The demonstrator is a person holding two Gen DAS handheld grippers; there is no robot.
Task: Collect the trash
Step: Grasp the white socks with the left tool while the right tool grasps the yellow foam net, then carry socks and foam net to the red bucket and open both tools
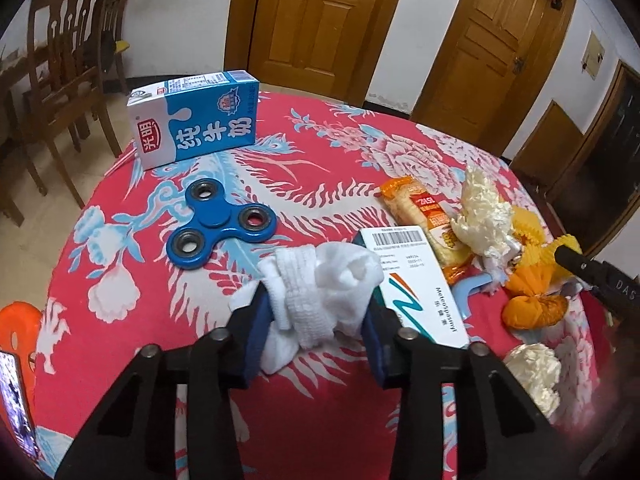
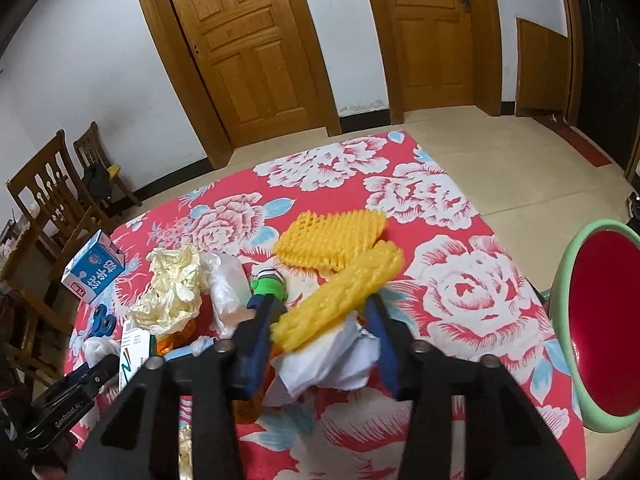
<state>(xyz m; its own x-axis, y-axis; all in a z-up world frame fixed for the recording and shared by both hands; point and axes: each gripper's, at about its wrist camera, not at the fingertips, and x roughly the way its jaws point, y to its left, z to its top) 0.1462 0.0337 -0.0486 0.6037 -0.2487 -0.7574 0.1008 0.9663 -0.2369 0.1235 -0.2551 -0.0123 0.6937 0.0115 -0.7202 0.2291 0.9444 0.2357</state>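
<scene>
Left gripper clamps sock beside box.

The tabletop lies bare across its far middle, between the milk carton at the far left and the snack packet to the right. The blue fidget spinner lies just behind the white wad and narrows the way toward the carton. The right side is crowded: a medicine box, crumpled cream paper, yellow foam netting and orange wrappers lie touching or overlapping. Beyond the netting the cloth is bare to the far edge. A red-and-green stool stands off the right edge.
</scene>
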